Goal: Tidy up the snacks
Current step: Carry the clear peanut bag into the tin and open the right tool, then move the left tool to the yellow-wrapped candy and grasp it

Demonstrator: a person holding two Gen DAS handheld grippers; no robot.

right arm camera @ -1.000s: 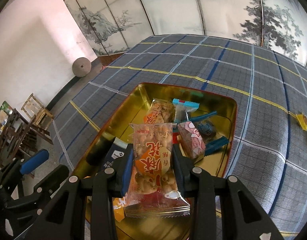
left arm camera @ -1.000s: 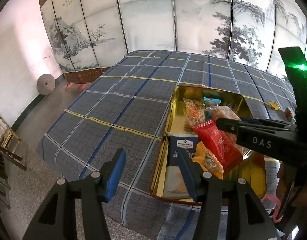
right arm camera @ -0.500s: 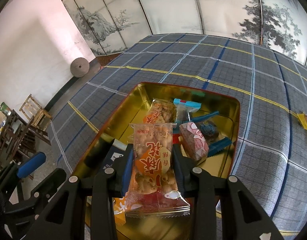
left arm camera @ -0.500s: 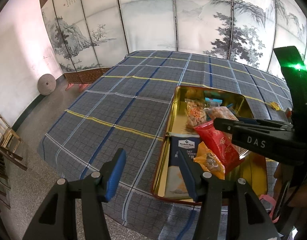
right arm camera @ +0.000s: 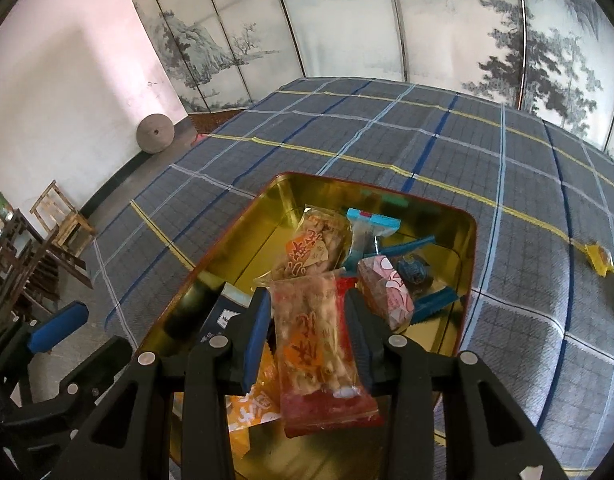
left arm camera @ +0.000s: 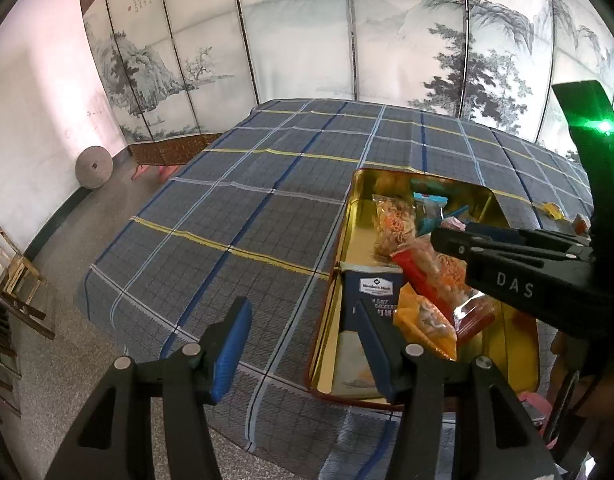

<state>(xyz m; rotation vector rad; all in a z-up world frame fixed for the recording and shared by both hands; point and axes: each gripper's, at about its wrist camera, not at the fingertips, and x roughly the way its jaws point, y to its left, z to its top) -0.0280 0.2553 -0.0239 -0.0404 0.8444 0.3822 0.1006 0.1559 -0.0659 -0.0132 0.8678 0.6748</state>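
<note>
One snack packet [right arm camera: 319,344] lengthwise between fingers [right arm camera: 257,332]

One gold tin [right arm camera: 465,240] is counted on the checked desk [right arm camera: 387,128]. Inside it, two clear peanut packets with orange print are seen, one lying flat [right arm camera: 313,246] and one upright [right arm camera: 317,344]. One dark blue cracker box [left arm camera: 371,292], one orange packet [left arm camera: 425,322], one pink wrapped sweet [right arm camera: 385,292] and one light blue packet [right arm camera: 367,226] are also counted; further blue wrappers cannot be told apart. One yellow sweet [right arm camera: 599,258] is seen near the desk's right edge. Two tools are present, left [left arm camera: 303,336] and right [right arm camera: 307,326].
</note>
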